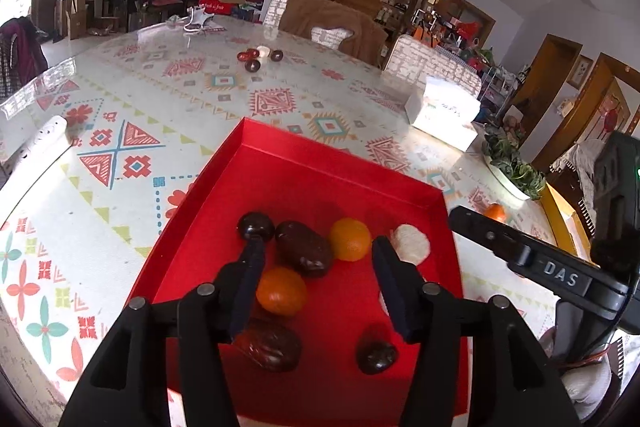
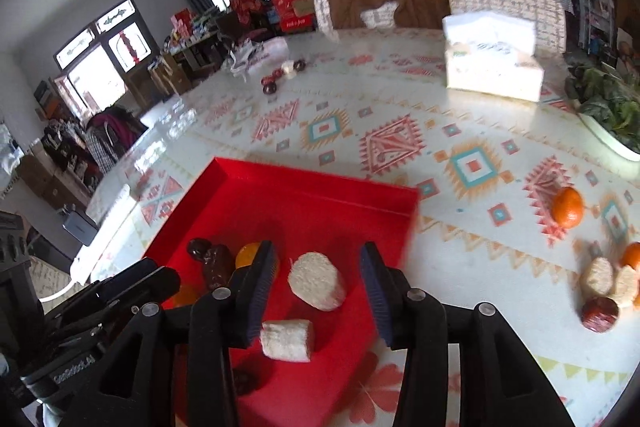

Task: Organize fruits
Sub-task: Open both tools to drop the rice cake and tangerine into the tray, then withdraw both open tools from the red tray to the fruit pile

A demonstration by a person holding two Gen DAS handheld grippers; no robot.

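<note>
A red tray [image 1: 340, 155] lies on the patterned table. It holds two oranges [image 1: 350, 239], several dark dates [image 1: 304, 247] and white fruit pieces [image 1: 410, 243]. My left gripper [image 1: 318, 245] hovers open over the tray's middle, its fingers apart from the fruit below. In the right wrist view the red tray [image 2: 312, 183] holds two white pieces [image 2: 316, 281]. My right gripper [image 2: 318, 251] stands open above them, and the pads touch neither piece. Loose on the table to the right are an orange [image 2: 567, 207], a red date [image 2: 599, 313] and more white pieces [image 2: 598, 277].
A small cluster of dark and white fruit [image 1: 260, 57] lies far across the table. A tissue box [image 2: 492, 67] and a white bowl of greens [image 2: 612, 115] stand at the back right. Covered chairs [image 1: 332, 23] line the far edge. A white power strip [image 1: 36, 143] lies at the left.
</note>
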